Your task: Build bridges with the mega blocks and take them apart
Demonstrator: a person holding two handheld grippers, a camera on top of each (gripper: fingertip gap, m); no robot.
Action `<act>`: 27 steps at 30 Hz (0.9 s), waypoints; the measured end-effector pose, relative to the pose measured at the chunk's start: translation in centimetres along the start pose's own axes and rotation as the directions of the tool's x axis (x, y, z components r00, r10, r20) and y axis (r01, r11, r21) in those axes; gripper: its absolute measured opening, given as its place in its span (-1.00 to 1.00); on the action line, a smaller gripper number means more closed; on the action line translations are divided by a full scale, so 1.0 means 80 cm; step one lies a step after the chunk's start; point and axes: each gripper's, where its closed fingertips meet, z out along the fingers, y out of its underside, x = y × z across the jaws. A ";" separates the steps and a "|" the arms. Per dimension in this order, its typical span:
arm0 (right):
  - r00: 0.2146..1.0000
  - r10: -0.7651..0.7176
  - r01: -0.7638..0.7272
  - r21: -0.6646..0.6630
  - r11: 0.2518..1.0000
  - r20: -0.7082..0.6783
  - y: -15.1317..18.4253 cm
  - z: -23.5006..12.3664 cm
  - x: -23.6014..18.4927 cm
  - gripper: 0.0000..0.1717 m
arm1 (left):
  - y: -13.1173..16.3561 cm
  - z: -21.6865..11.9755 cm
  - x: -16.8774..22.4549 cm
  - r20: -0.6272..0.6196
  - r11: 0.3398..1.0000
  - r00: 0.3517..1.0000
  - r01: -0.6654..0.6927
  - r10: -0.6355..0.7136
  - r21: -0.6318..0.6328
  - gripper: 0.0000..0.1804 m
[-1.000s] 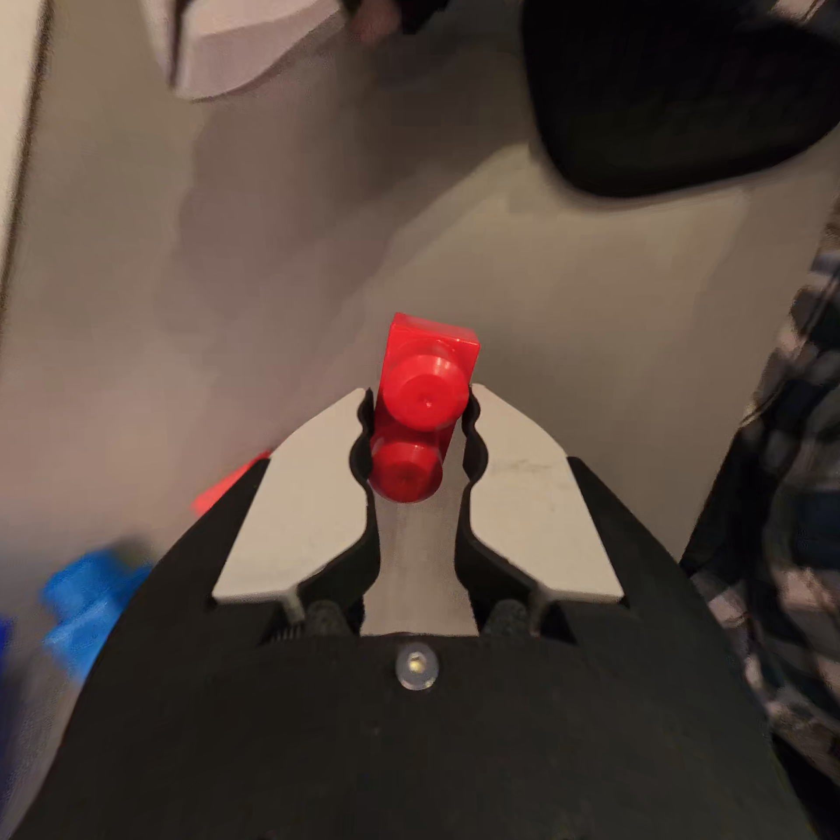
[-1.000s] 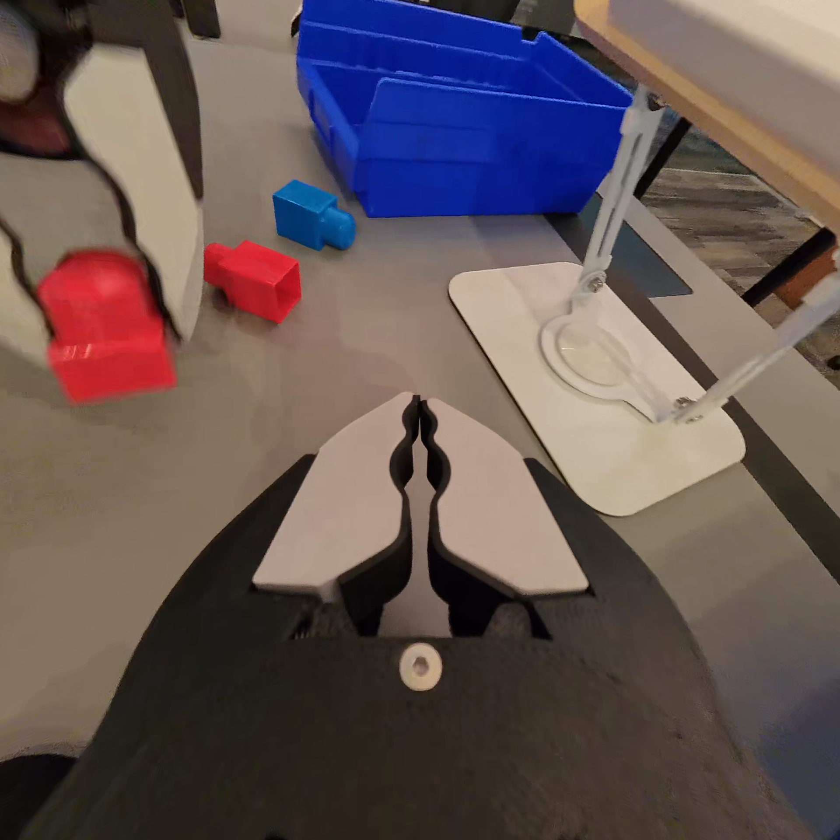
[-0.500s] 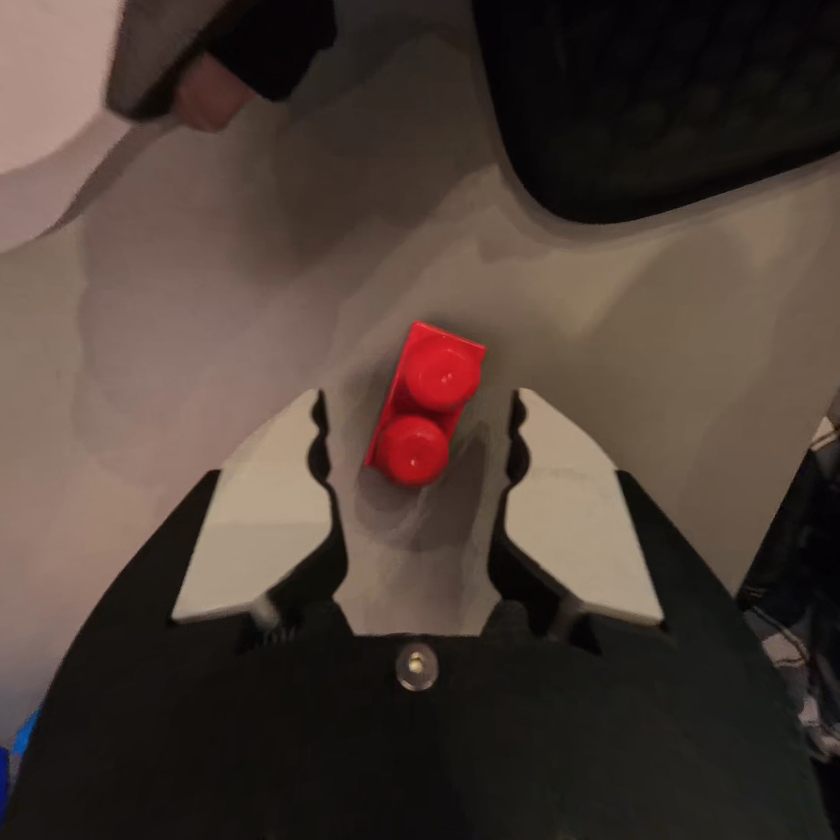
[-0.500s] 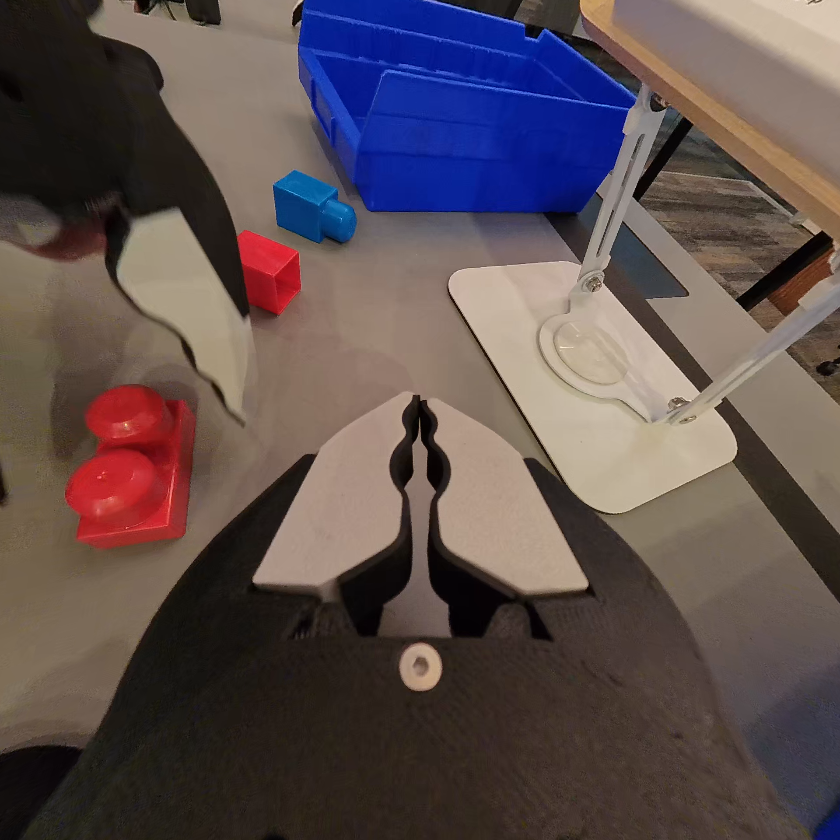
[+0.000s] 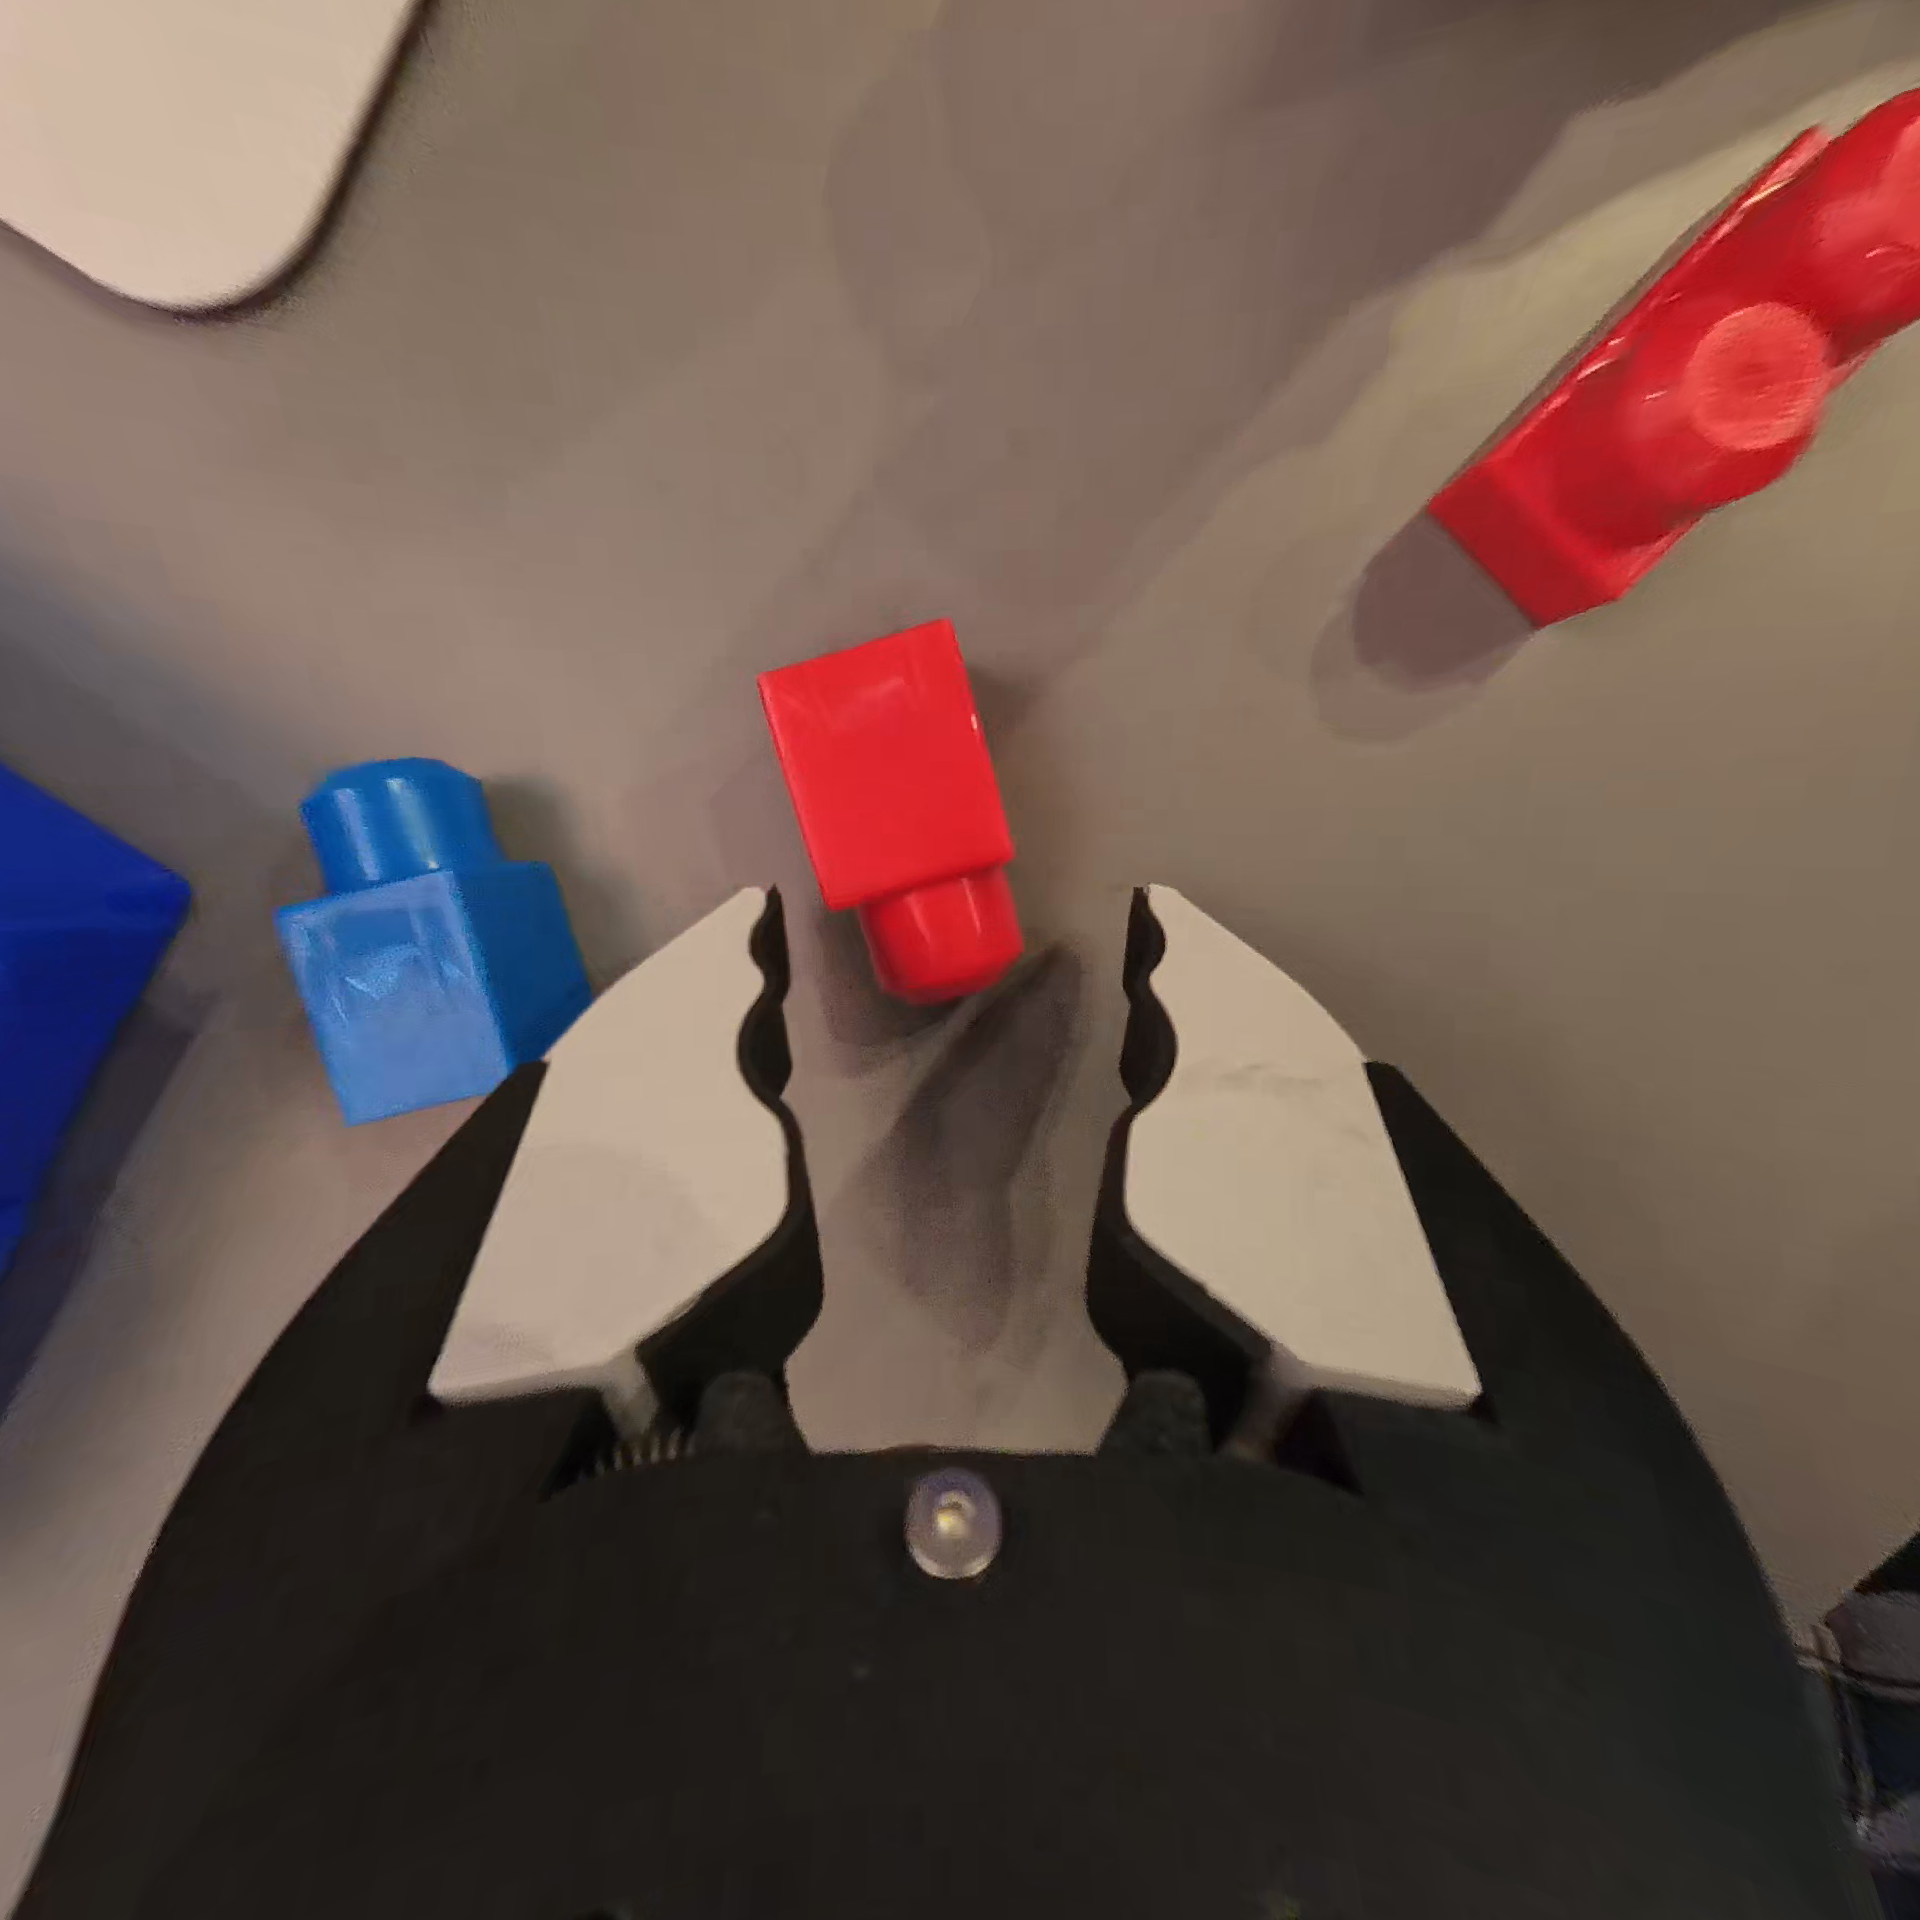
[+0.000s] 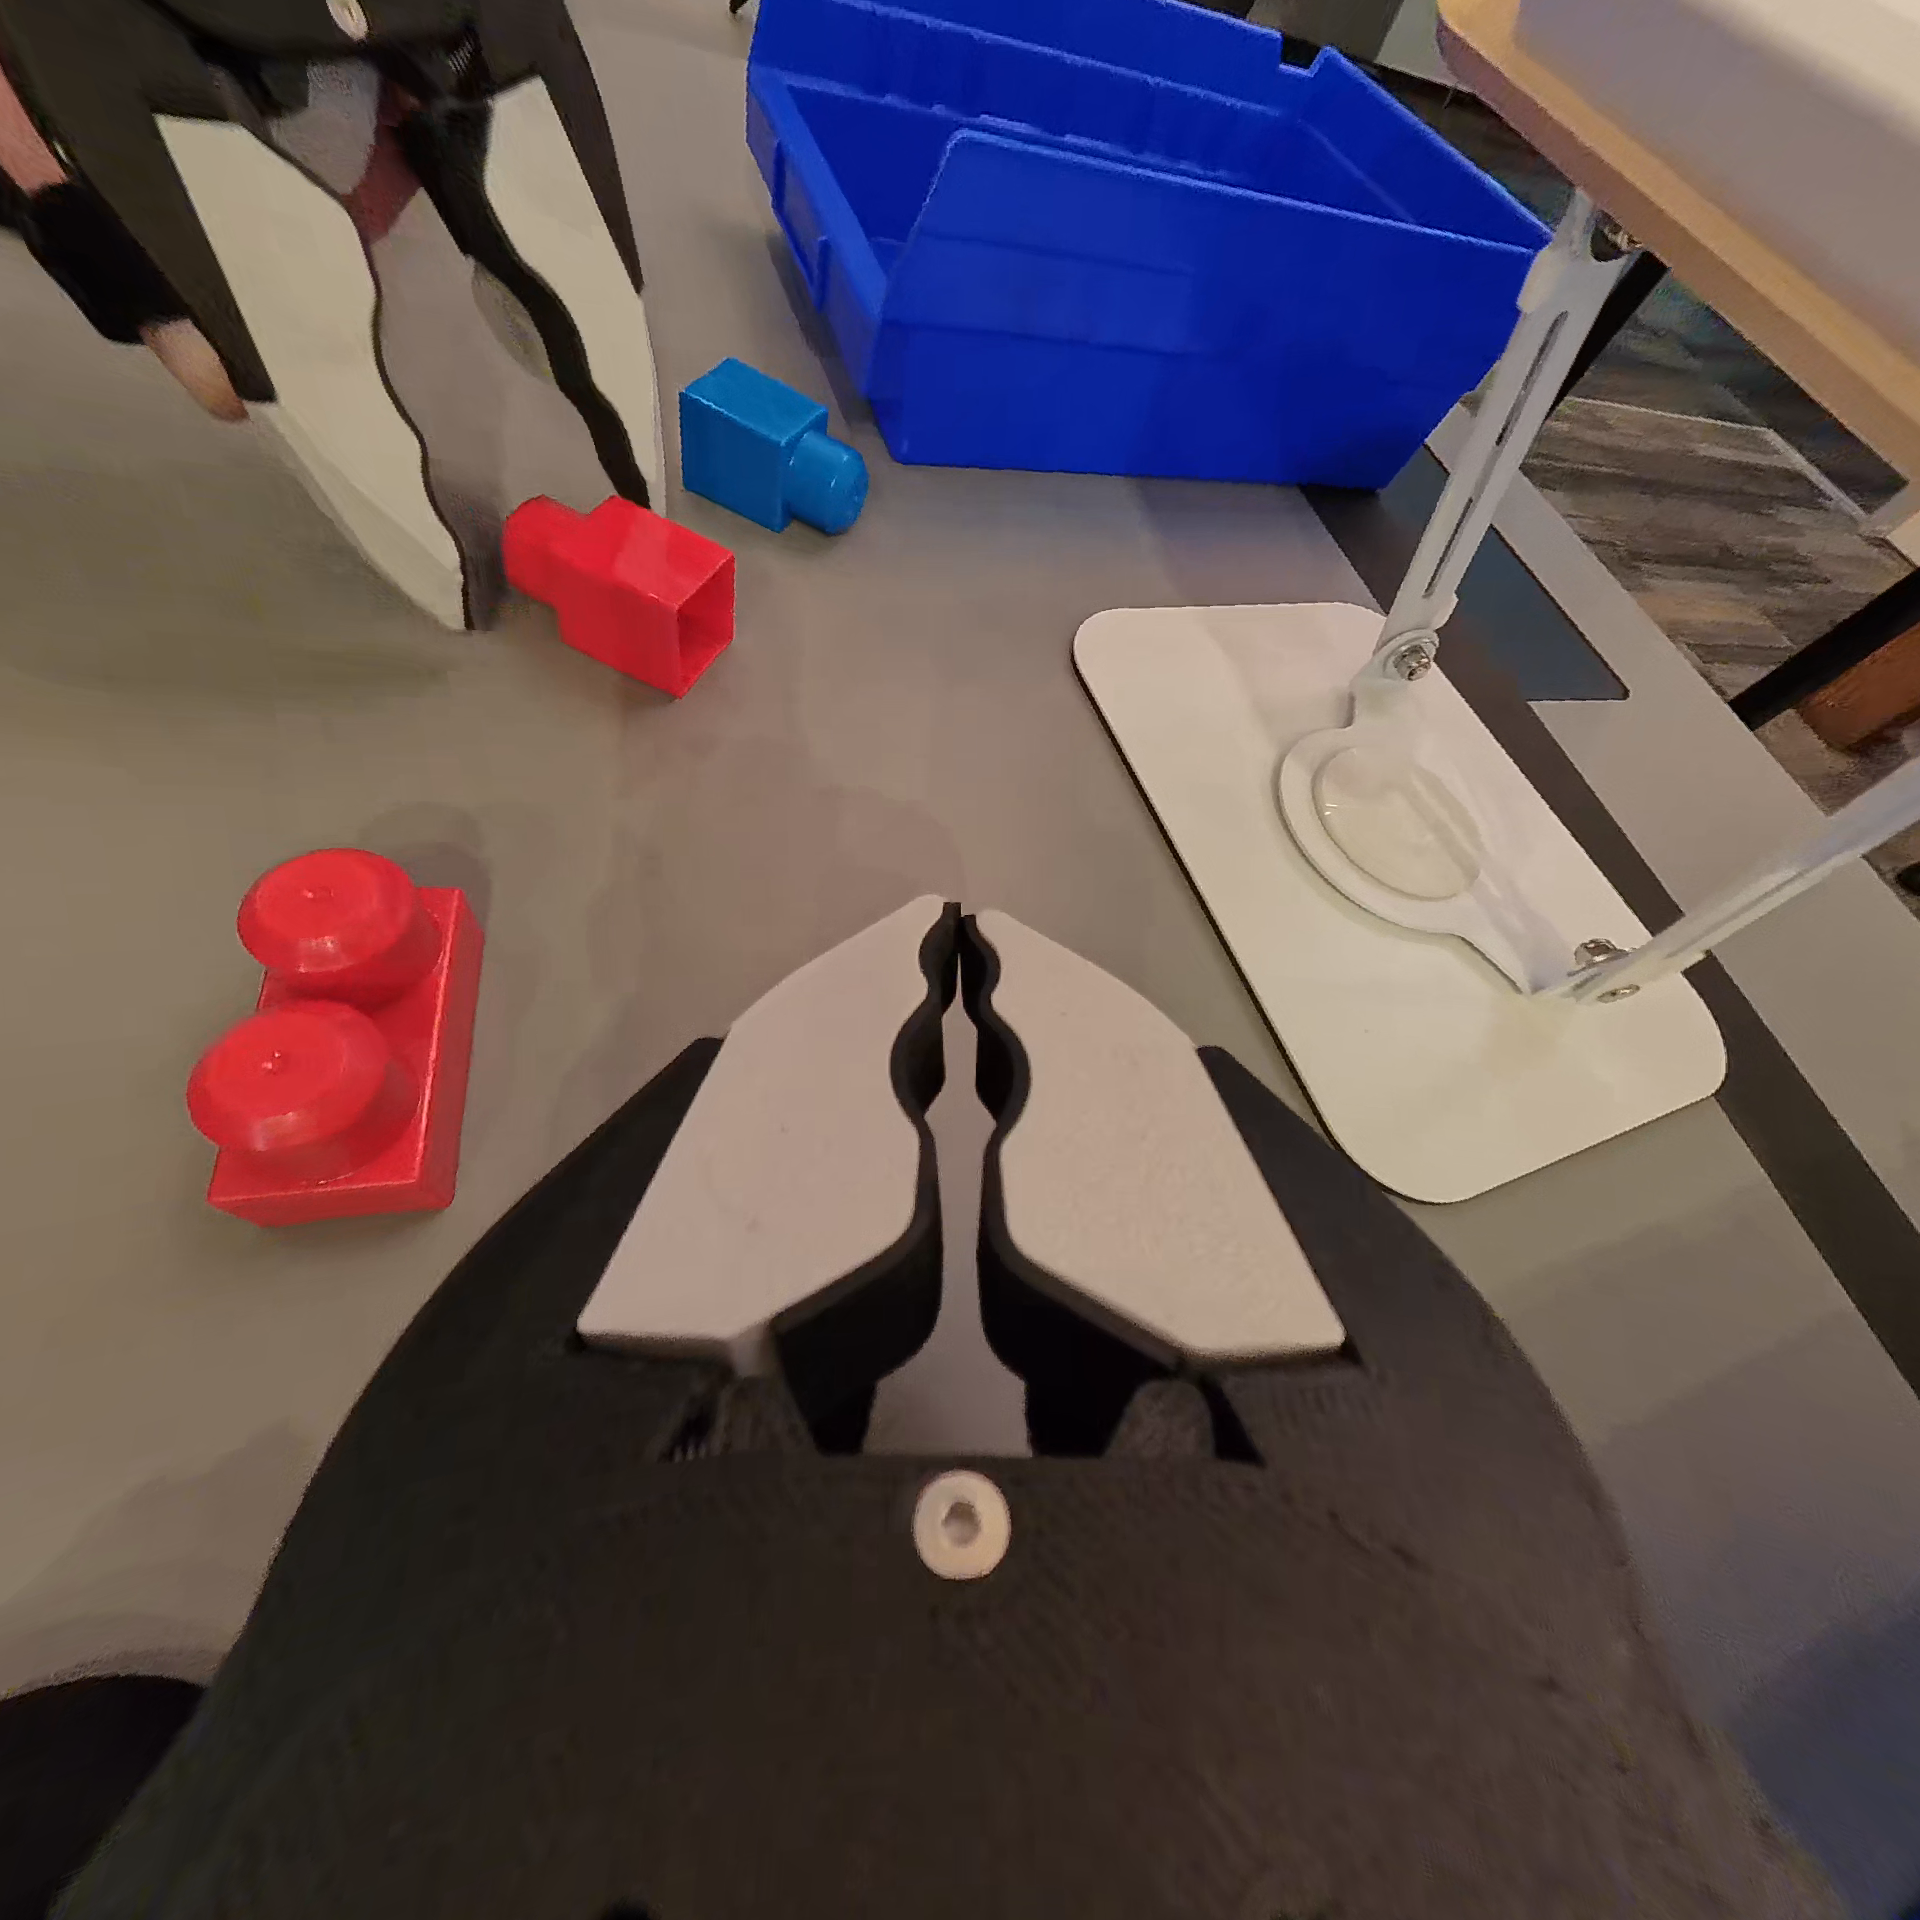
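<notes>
**Left gripper lining up on the single-stud red block – nothing held yet**

Going left to right in the right wrist view: the flat two-stud red block point(image 6: 343, 1049) sits studs-up on the grey table point(image 6: 831, 748), well apart from the rest. Above it, the left gripper point(image 6: 551, 551) hangs tips-down over the table, fingers spread. Just beside its tips lies the small red block point(image 6: 634, 587) on its side, stud end toward the gripper, hollow end facing away. Next, the small blue block point(image 6: 764, 447), also on its side, close to the blue bin point(image 6: 1143, 312). Far right, a white stand base point(image 6: 1392, 894).

Step, as I read it: fetching a pillar block for the bridge – build phase, early, no blocks joined. In the left wrist view the left gripper point(image 5: 951, 904) is clearly open, holding nothing; the small red block point(image 5: 888, 769) lies just past the fingertips, only its stud reaching in between them, no pad touching it. The blue block point(image 5: 416, 935) sits just left of the left finger point(image 5: 665, 1091).

Next move probably calls for pushing forward so the pads flank the block body, then squeezing – the block is skewed to the jaw line, so a little wrist turn helps. It also needs standing upright afterwards.

The right gripper point(image 6: 956, 920) is fully closed on nothing, parked over bare table.
</notes>
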 end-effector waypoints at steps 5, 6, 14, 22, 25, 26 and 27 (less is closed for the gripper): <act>1.000 -0.005 0.005 0.003 1.000 0.028 0.000 0.002 -0.006 -1.00 | 0.007 0.011 0.011 -0.046 1.000 0.999 -0.017 0.017 -0.012 -0.67; 0.999 -0.004 0.004 0.007 1.000 0.040 -0.001 0.002 -0.008 -1.00 | 0.009 0.009 0.016 -0.068 0.997 0.996 -0.067 0.065 -0.029 -0.67; 0.970 -0.058 0.054 0.025 0.998 0.238 -0.032 0.012 -0.064 -1.00 | -0.002 0.001 0.042 -0.207 0.863 0.847 -0.504 0.489 -0.024 -0.67; 0.938 -0.063 0.136 -0.195 0.971 0.341 -0.017 0.068 -0.091 -1.00 | -0.018 0.014 0.042 -0.208 0.803 0.788 -0.595 0.580 -0.015 -0.67; 0.924 -0.035 0.132 -0.233 0.964 0.380 -0.014 0.074 -0.098 -1.00 | -0.027 0.014 0.037 -0.187 0.833 0.816 -0.553 0.547 0.019 -0.57; 0.902 -0.036 0.155 -0.245 0.957 0.430 -0.013 0.071 -0.108 -1.00 | -0.031 0.015 0.027 -0.138 0.835 0.826 -0.551 0.547 0.009 -0.56; 0.874 -0.029 0.171 -0.252 0.952 0.485 -0.014 0.066 -0.121 -1.00 | -0.035 0.016 0.013 -0.077 0.839 0.837 -0.545 0.542 -0.013 -0.56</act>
